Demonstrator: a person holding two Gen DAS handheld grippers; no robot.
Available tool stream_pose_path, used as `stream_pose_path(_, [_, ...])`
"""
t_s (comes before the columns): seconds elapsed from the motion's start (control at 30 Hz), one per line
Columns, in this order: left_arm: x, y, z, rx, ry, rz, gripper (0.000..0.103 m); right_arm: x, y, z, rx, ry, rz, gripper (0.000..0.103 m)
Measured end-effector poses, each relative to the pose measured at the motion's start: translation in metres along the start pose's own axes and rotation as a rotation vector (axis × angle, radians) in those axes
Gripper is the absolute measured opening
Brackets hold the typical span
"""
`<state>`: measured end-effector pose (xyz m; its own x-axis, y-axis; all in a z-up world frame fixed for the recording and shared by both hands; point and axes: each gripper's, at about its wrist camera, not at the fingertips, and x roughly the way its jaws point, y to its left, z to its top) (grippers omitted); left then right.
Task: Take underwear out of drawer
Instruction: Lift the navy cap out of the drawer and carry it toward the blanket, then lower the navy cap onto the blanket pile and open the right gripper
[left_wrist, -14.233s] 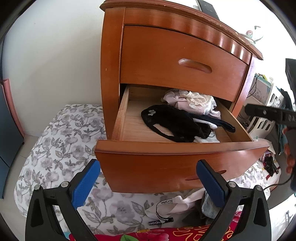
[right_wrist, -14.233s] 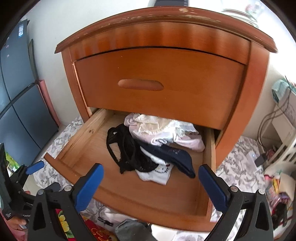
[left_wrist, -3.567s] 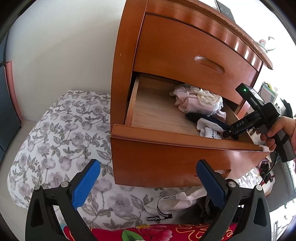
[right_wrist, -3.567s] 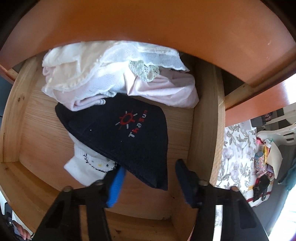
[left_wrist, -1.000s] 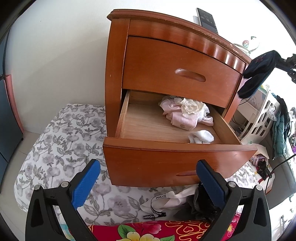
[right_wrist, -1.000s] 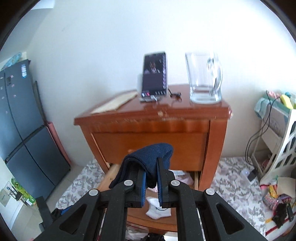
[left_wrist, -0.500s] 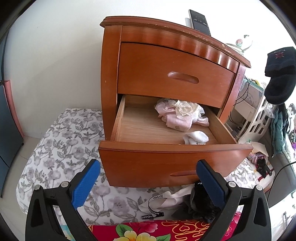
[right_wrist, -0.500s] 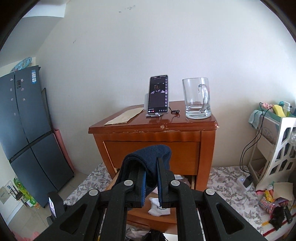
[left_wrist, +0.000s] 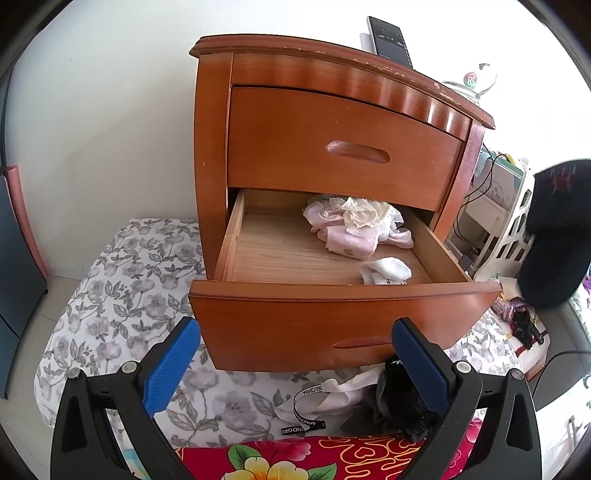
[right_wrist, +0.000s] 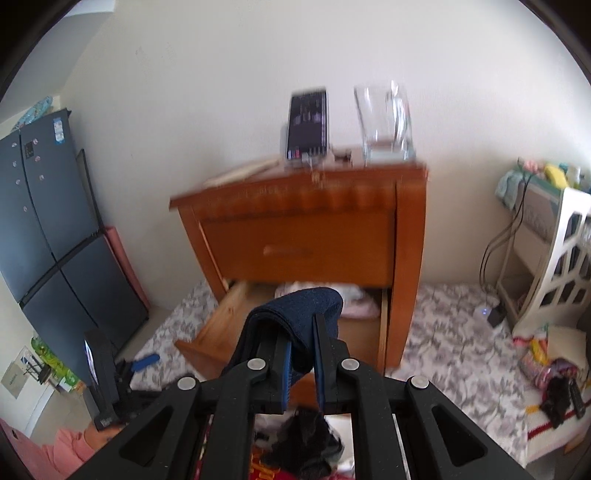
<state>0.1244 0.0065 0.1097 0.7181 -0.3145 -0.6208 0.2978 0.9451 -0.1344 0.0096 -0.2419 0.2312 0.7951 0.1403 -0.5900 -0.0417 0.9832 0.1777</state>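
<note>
Meanwhile, from the left wrist camera, the left gripper (left_wrist: 295, 363) hangs with its jaws spread wide and nothing between them, just short of the open lower drawer (left_wrist: 343, 317) of a wooden nightstand (left_wrist: 210, 155). Beyond its fingers, pink and cream underwear (left_wrist: 354, 225) lies heaped at the back of the drawer, a small white piece (left_wrist: 386, 270) nearer the front. Off to that gripper's right, a dark navy garment (left_wrist: 554, 236) dangles in the air, its long axis roughly vertical.

From the right wrist camera, blurred by motion, the right gripper (right_wrist: 301, 350) is clenched on that navy garment, which drapes over the fingertips; its folded top points toward the nightstand and the rest hangs down out of view. It is clear of the drawer, held above a dark pile of clothing (right_wrist: 306, 439) below the gripper, probably pieces already removed.

To finish the step well, the carrier should lower the garment over that pile before letting go, keeping the grip firm so the hanging end does not catch the drawer front.
</note>
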Motion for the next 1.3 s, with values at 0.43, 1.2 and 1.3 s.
stream_pose_path(0.43, [0.006,0.002,-0.003,-0.006,0.018,0.007,0.103,0.079,0.013,-0.060,0.002,0.291,0.058,0.010])
stream_pose_path(1.2, [0.012,0.002,-0.006,-0.010,0.044,0.010,0.103,0.177,-0.027,-0.165,0.020,0.687,-0.091,0.012])
stream_pose_path(1.3, [0.014,0.001,-0.006,-0.005,0.050,0.009,0.103,0.185,-0.031,-0.175,0.026,0.725,-0.095,0.012])
